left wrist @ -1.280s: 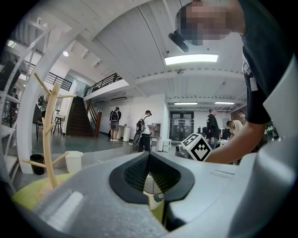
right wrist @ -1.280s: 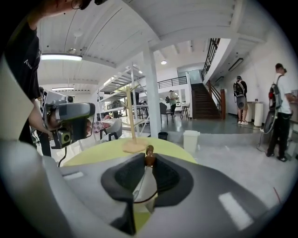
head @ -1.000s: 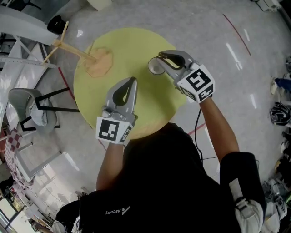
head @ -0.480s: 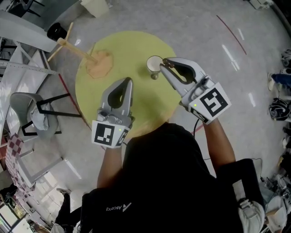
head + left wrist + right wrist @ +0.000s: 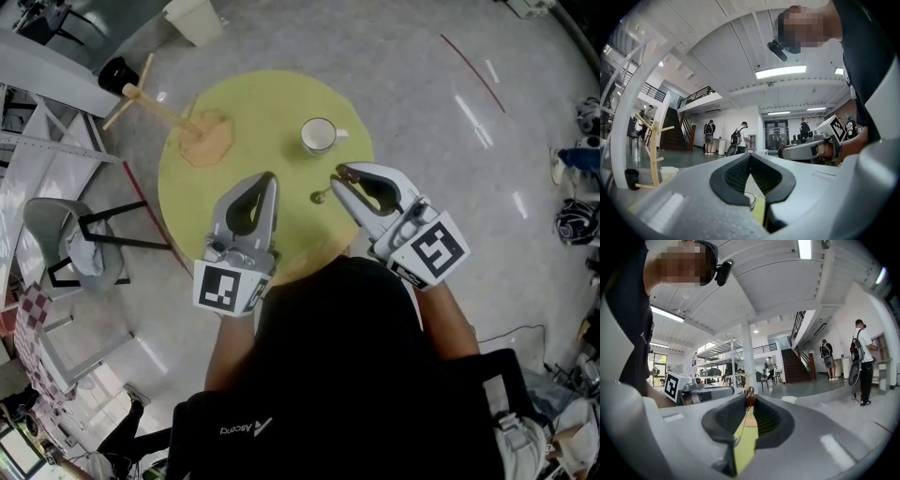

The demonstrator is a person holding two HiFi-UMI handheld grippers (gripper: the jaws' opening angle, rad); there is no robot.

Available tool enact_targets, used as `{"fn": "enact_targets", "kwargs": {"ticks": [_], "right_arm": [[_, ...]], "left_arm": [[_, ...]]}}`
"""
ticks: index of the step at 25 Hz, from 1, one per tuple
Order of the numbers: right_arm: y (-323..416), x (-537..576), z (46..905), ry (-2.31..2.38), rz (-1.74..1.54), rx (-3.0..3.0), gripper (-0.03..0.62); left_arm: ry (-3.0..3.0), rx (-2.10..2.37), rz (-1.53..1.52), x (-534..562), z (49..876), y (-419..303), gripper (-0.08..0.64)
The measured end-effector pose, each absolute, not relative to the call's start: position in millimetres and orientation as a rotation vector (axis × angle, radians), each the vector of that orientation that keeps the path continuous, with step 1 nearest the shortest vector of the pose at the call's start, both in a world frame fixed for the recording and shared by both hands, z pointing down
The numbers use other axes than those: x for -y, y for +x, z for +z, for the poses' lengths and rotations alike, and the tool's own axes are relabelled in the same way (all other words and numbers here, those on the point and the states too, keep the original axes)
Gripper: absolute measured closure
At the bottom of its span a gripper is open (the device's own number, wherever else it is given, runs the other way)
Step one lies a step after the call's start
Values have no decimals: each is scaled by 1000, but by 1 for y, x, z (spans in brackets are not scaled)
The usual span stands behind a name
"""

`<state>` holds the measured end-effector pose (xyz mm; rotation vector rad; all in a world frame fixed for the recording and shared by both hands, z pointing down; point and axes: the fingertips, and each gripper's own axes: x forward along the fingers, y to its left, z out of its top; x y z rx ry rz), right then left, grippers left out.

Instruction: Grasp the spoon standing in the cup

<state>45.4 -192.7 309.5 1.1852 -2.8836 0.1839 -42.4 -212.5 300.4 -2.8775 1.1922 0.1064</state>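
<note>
Two grippers over the yellow table (image 5: pixel 272 112): right gripper (image 5: pixel 338 174) pinched the spoon (image 5: pixel 322 197) by its handle end, so it dangled bowl-down outside and nearer than the cup (image 5: pixel 319 135); left gripper (image 5: pixel 270 176) pressed together, empty, parked left.

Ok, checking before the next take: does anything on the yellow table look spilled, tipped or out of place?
Nothing stands out. The cup sits upright with no spill, the wooden rack stands upright, and the spoon is pinched in the jaws of the right gripper, out of the cup.
</note>
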Motion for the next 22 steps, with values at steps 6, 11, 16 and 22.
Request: {"fn": "enact_targets", "kwargs": {"ticks": [6,11,16,22], "right_arm": [[48,193,307,1203,195,2887,538],[52,193,309,1216,191,2876,538],[55,189,309,1217,176,2876,538],[53,189,309,1217,174,2873,538]], "left_arm": [[-2886,-1177,103,211,301,-37,551],[-2890,-1172,103,209,302,-36,549],[-2890,-1171,103,205,302,-34,550],[-2894,-1171,108,204,302,-36,550]]}}
